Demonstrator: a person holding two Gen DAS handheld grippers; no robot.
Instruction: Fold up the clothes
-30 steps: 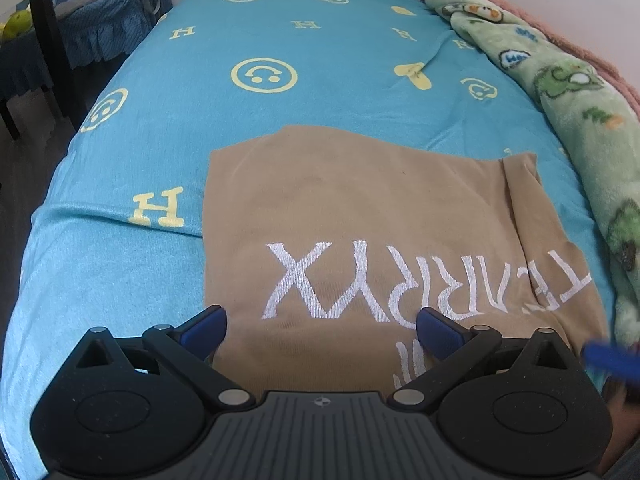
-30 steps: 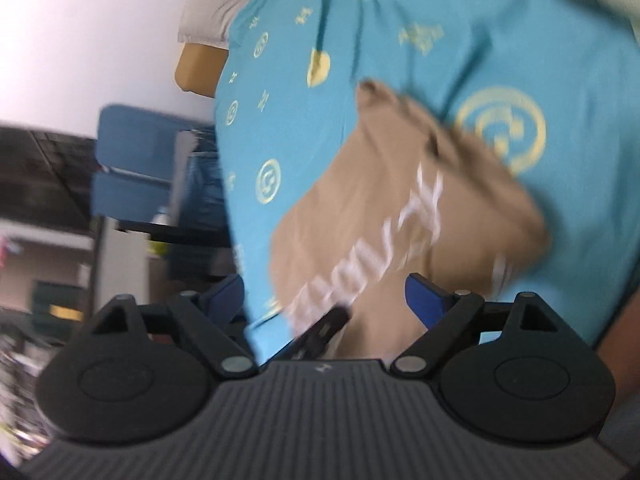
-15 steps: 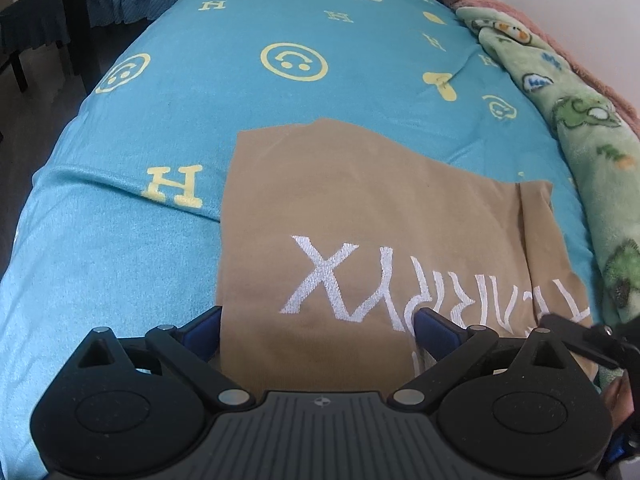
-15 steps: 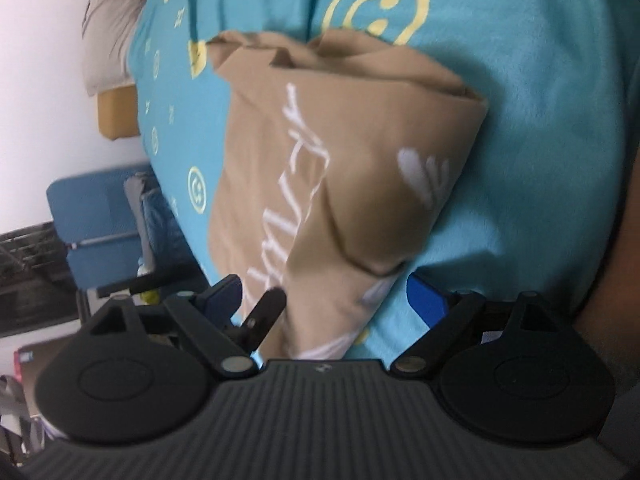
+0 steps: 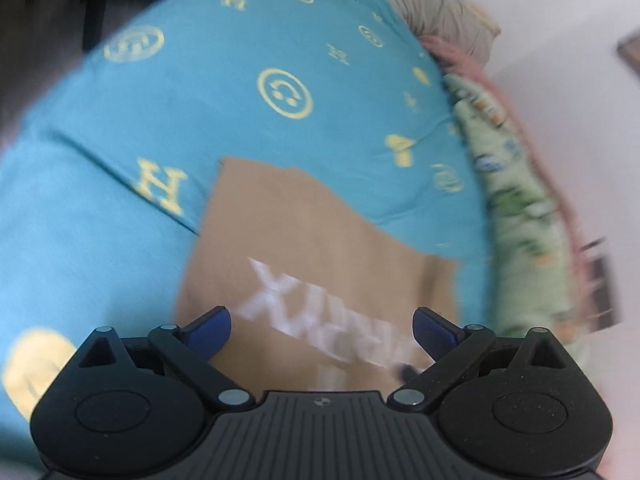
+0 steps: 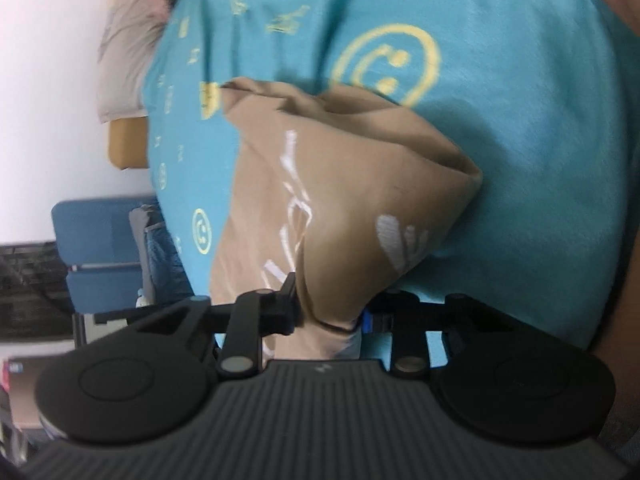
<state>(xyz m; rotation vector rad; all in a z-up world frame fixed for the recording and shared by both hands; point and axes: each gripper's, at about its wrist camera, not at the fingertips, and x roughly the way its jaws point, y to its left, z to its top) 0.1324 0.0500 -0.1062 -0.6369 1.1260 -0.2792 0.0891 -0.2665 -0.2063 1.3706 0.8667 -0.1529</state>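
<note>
Item 1, left gripper [image 5: 322,330]: jaws spread wide, nothing between them. 2 blue pads [image 5: 210,331] sit at either side of the frame's lower middle, both held just above the tan fabric. The left wrist view is motion-blurred.

Item 2, tan T-shirt [image 5: 304,264]: the task garment, lying on the bed, near edge towards the grippers. White block lettering [image 5: 320,316] runs across it, too smeared to read. The far edge steps in 2 levels, higher at the left, lower at the right. A narrow folded strip shows along its right side.

Item 3, bed sheet [image 5: 200,92]: turquoise, printed with yellow smiley faces and letter H motifs, covering the bed under the shirt.

Item 4, green fleece blanket [image 5: 516,200]: patterned, bunched along the right edge of the bed, with a pink blanket [image 5: 460,56] just beyond it.

Item 5, grey pillow [image 5: 424,4]: at the far end of the bed.

Item 6, right gripper [image 6: 330,318]: jaws closed on a gathered corner of the tan T-shirt [image 6: 352,196]. The cloth rises from the sheet [image 6: 520,80] into a bunched cone at the grip point, folds trailing to the far left.

Item 7, blue chair [image 6: 100,248]: at the left of the right wrist view, beside the bed.
</note>
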